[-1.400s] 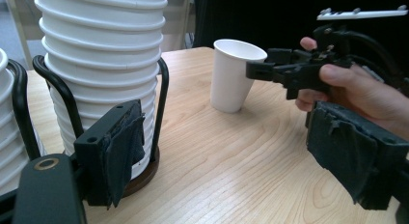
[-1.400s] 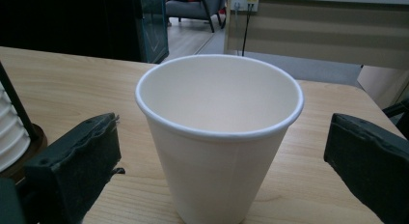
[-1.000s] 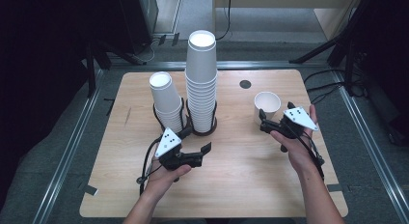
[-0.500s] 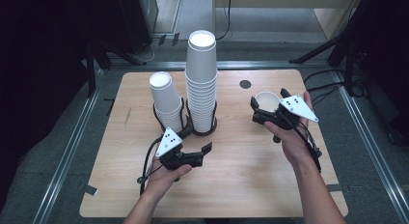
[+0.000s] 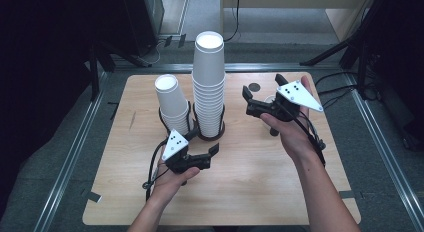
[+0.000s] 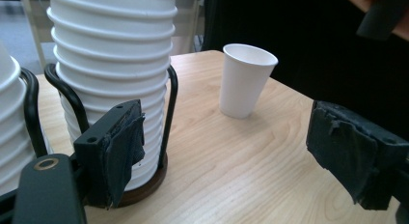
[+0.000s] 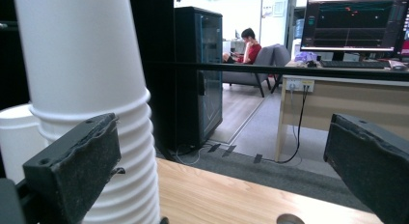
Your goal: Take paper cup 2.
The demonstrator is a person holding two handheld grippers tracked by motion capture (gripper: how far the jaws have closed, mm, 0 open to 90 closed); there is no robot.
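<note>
The right gripper (image 5: 255, 99) is up in the air near the far right part of the table (image 5: 250, 192), and its jaws are spread wide with nothing between them. The single paper cup (image 6: 246, 79) stands upright on the wood, just under and behind that gripper in the high view, so most of it is hidden there. The cup is not between the right jaws; in the right gripper view the gap between them shows the room, and the tall stack of cups (image 7: 91, 113) is just past the left jaw. The left gripper (image 5: 212, 154) sits low near the middle of the table, just in front of the tall stack, and its jaws are also spread wide and hold nothing. In the left gripper view the single cup stands farther off, seen in the gap between the jaws and well apart from them, while the tall stack is close beside the left jaw. The tall stack sits in a black wire holder (image 6: 166, 113) with a dark round base. A short stack of cups (image 5: 172, 99) stands to its left in a holder too. No writing can be read on the cups. The table is light wood with a small dark round hole (image 5: 255, 87) near the far edge. Around it the floor is grey, and the room is dark. Far off there is a desk with a monitor (image 7: 354, 23), and a person sits on a grey seat (image 7: 248, 50).
</note>
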